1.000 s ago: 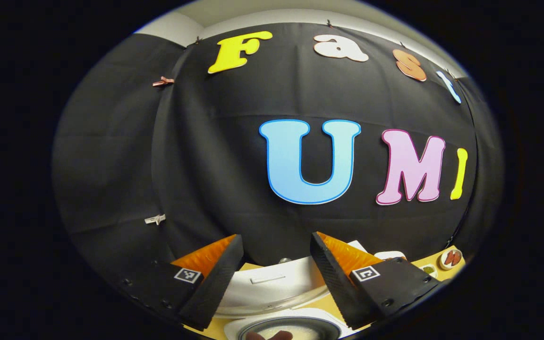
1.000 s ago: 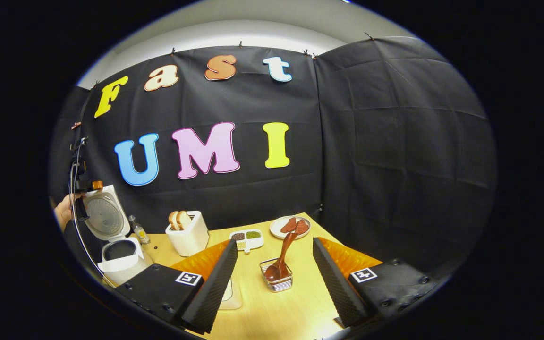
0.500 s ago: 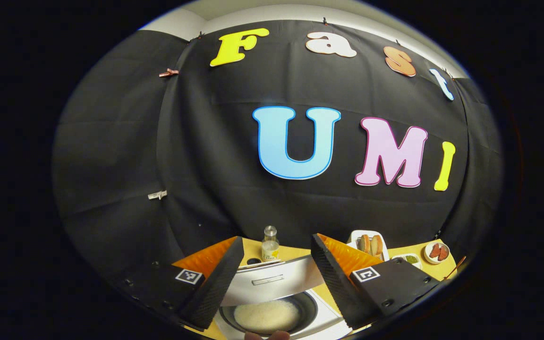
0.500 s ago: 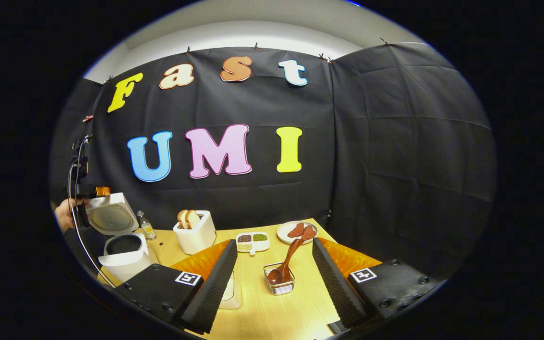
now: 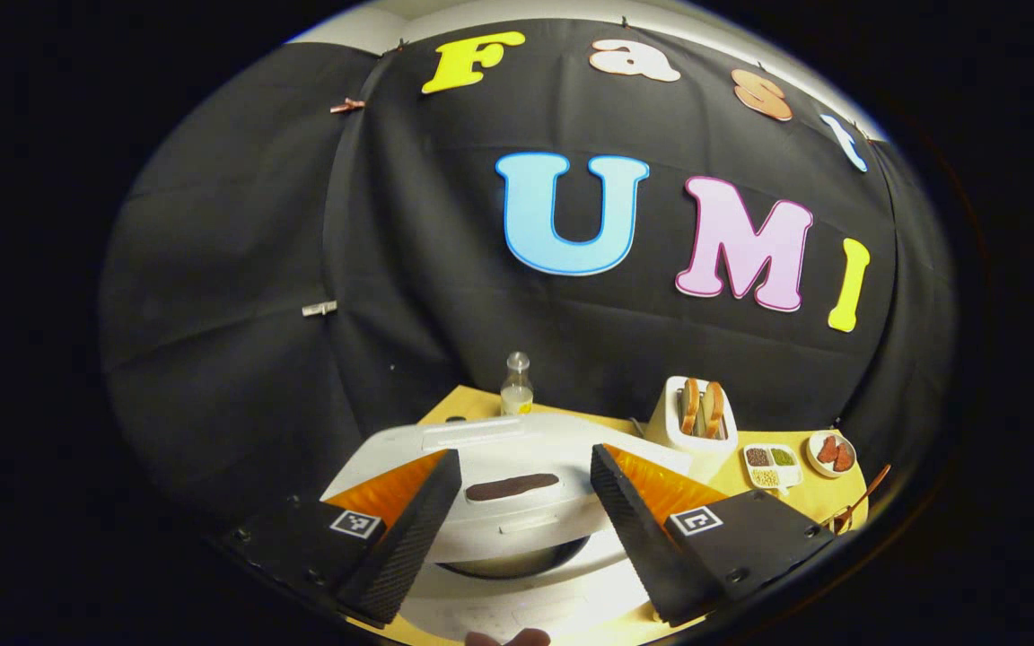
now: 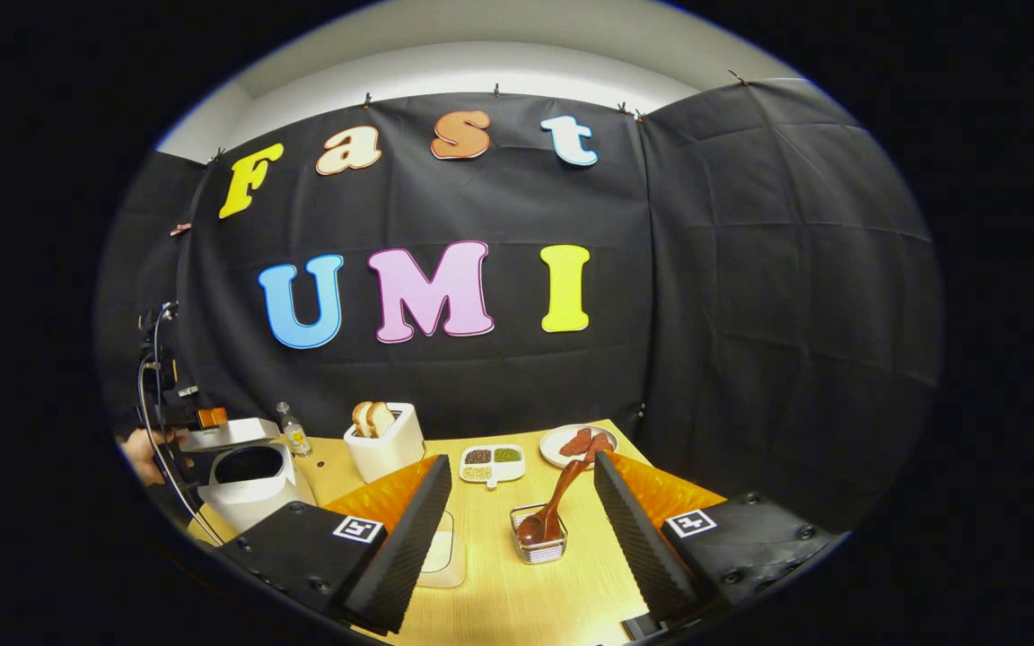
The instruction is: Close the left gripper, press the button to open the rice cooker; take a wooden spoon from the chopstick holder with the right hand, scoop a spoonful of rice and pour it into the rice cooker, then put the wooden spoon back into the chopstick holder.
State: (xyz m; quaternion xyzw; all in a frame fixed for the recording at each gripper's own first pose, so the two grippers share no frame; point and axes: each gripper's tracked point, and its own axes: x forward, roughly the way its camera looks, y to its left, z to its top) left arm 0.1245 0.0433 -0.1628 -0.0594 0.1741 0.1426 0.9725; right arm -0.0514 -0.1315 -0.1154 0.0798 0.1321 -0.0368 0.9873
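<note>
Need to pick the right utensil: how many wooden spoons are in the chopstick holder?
1: a single wooden spoon stands bowl-down in the chopstick holder, its handle leaning right toward the plate.

Glossy white plastic rice cooker (image 5: 517, 502), matt wooden table (image 6: 517, 601)

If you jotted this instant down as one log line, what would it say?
left claw: open, above rice cooker lid | lid: nearly down | right claw: open, empty | wooden spoon: in chopstick holder
</note>
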